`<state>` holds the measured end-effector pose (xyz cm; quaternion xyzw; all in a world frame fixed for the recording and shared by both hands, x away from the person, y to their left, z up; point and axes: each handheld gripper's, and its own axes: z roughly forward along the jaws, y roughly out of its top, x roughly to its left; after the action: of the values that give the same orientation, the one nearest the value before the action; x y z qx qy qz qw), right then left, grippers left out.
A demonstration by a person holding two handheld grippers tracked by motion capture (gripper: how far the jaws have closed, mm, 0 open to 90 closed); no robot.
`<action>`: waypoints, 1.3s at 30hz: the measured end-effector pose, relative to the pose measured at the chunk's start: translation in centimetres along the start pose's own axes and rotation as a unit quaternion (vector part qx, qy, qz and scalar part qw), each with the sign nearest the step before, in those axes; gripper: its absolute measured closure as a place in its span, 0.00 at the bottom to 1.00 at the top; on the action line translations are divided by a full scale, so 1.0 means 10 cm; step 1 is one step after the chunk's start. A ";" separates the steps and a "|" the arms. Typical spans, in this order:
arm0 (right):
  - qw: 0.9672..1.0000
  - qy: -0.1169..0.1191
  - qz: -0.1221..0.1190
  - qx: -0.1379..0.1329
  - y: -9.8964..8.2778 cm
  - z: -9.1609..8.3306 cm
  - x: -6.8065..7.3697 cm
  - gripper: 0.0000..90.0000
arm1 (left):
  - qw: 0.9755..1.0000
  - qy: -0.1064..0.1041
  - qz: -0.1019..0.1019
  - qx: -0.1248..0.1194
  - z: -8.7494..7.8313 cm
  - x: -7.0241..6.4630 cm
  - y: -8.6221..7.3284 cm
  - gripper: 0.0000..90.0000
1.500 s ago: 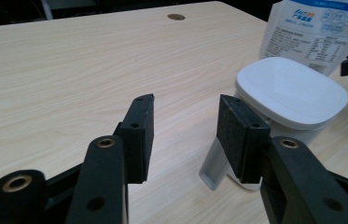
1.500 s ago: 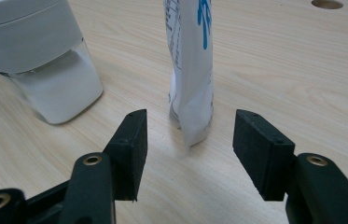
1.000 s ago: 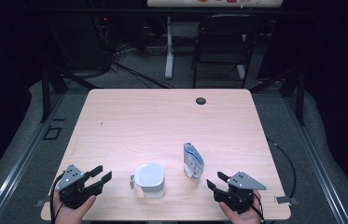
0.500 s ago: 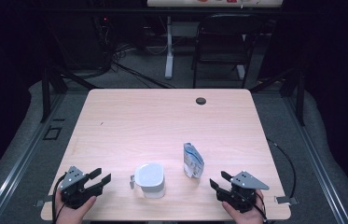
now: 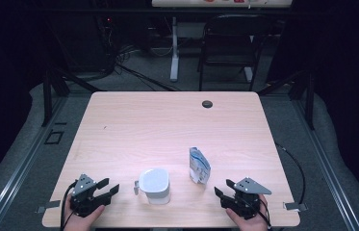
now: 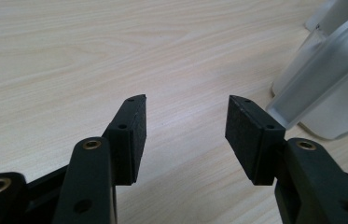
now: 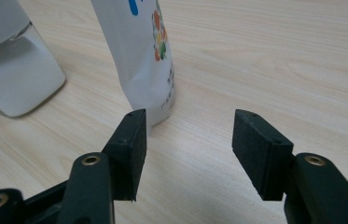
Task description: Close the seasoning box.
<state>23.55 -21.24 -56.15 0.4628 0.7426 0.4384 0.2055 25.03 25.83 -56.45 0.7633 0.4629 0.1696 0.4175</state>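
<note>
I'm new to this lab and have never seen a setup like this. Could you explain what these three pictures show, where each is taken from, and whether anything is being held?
A person sits at a wooden table holding a hand tool in each hand: the left gripper and the right gripper, each with two black jaws. One picture looks down from above the person's side. The other two come from small cameras riding on each gripper, looking along its jaws. On the table stand a clear plastic pitcher with a handle and a white printed pouch; a small dark round spot lies near the far edge. Nothing is held: both grippers are open, with bare table between their jaws. The left gripper's jaws have just been opening.
</note>
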 end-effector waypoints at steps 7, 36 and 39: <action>1.000 -0.002 -0.008 0.010 -0.03 0.05 0.02 0.50 | 1.000 0.005 -0.002 0.003 0.02 0.01 -0.03 0.52; 0.999 0.013 -0.026 0.032 -0.09 0.16 0.18 0.49 | 0.999 0.034 -0.020 0.000 0.04 0.08 -0.06 0.46; 0.999 0.011 -0.027 0.030 -0.09 0.16 0.17 0.49 | 0.999 0.037 -0.022 -0.003 0.04 0.08 -0.06 0.46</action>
<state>23.35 -19.17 -57.59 0.4437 0.7700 0.4150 0.1950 25.39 26.46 -57.23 0.7451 0.4939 0.1898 0.4060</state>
